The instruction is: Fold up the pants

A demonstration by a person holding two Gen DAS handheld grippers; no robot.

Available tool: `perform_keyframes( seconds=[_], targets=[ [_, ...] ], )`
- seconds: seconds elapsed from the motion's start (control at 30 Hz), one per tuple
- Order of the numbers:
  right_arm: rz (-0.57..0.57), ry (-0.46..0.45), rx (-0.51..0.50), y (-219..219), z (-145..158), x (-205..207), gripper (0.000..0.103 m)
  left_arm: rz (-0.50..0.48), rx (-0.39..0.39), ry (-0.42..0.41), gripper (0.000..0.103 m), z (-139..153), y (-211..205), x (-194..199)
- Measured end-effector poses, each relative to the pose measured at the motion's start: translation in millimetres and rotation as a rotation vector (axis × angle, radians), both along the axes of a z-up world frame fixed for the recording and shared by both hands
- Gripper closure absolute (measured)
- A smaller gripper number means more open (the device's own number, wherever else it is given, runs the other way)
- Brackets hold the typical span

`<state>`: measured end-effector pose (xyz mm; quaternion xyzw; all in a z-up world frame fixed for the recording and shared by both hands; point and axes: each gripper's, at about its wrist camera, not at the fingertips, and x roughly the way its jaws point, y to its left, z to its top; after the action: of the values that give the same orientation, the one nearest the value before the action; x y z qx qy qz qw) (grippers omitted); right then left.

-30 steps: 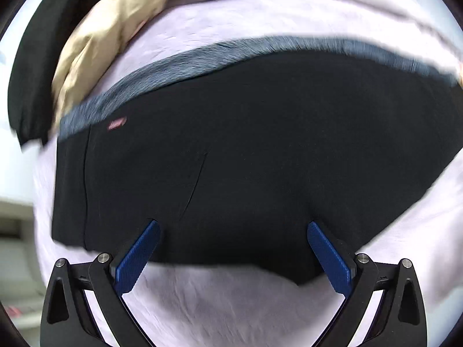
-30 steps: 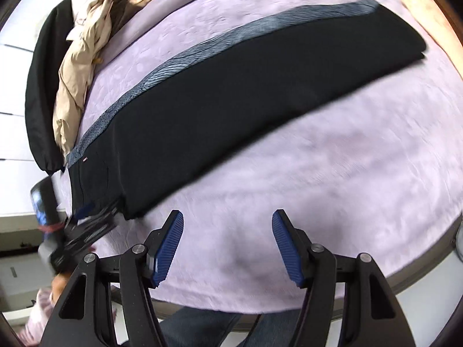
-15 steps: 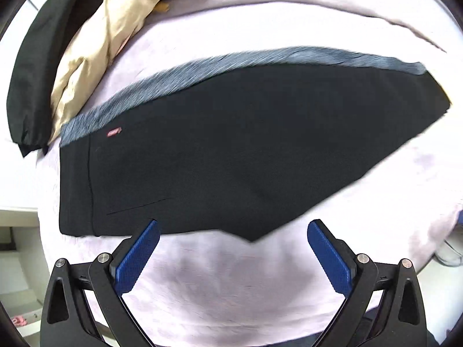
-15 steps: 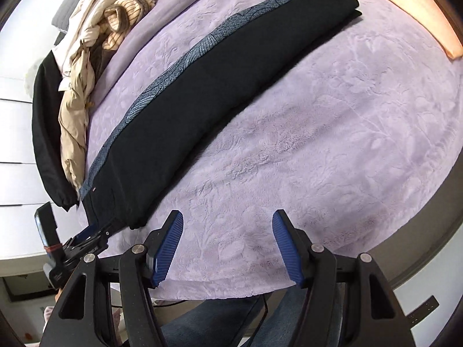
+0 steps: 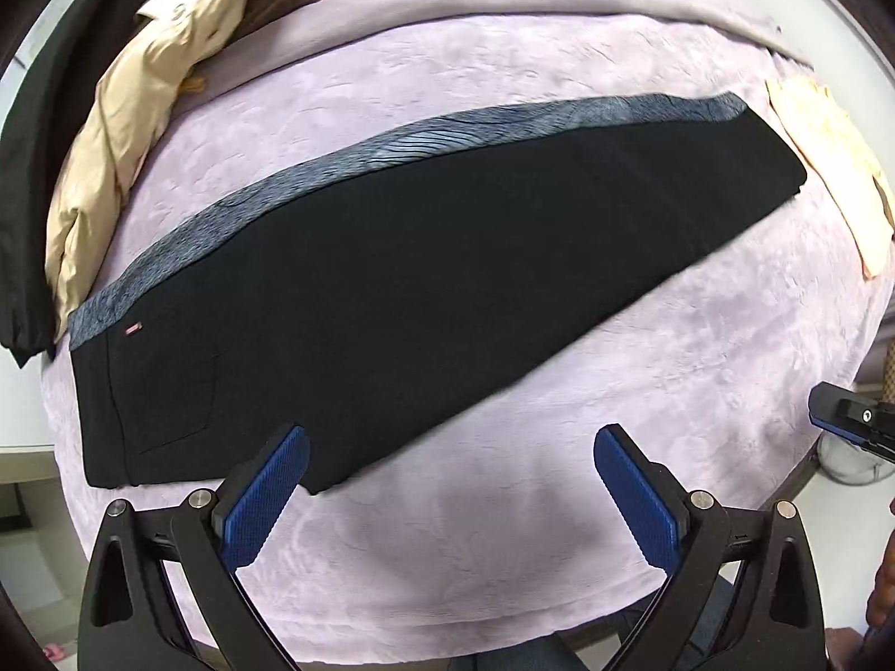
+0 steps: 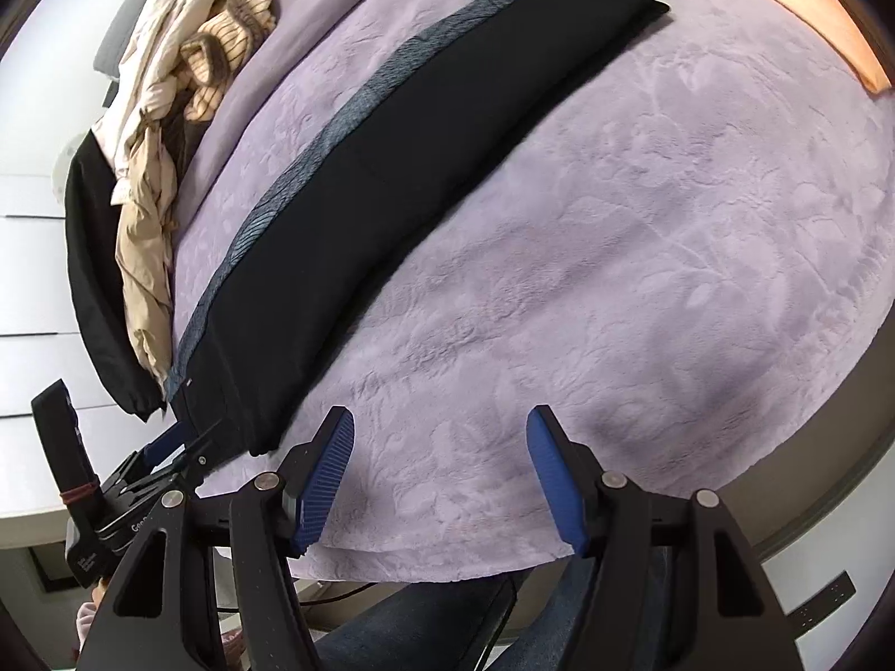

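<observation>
Black pants point(image 5: 425, 291) with a grey patterned side stripe point(image 5: 391, 151) lie flat, folded lengthwise, on a lilac plush blanket point(image 5: 643, 391). The waist is at the left and the leg ends at the right. My left gripper point(image 5: 453, 464) hangs open above the blanket, just in front of the pants' near edge, with nothing between its blue pads point(image 5: 268, 486). In the right wrist view the pants point(image 6: 391, 168) run diagonally up to the right. My right gripper point(image 6: 439, 436) stands open over bare blanket beside them, holding nothing. The left gripper point(image 6: 173, 447) shows by the waist end.
A beige jacket point(image 5: 128, 128), a striped garment point(image 6: 235, 39) and a black garment point(image 6: 89, 257) are piled at the bed's left side. A peach cloth point(image 5: 833, 168) lies past the leg ends. The bed's edge point(image 6: 828, 503) curves at lower right. A person's jeans point(image 6: 425, 632) show below.
The left wrist view has pulled up and back, so the whole length of the pants now shows. The right gripper has shifted along the bed's edge. Both grippers stayed open and empty.
</observation>
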<state>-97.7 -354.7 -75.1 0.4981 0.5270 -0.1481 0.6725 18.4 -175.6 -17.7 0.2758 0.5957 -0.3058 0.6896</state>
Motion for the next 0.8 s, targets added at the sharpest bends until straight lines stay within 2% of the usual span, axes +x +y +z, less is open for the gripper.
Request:
perform_keyframes(
  seconds=[0.33,0.8],
  targets=[
    [0.041,-0.026,0.056,-48.0,-10.3,-5.8,0.035,0.047,0.041,-0.020,0.001,7.3,-45.1,-24.6],
    [0.106,-0.066,0.040,-138.3,-9.8,-13.4,0.034,0.133,0.089,-0.053,0.001,16.3,-102.7,-63.1]
  ],
)
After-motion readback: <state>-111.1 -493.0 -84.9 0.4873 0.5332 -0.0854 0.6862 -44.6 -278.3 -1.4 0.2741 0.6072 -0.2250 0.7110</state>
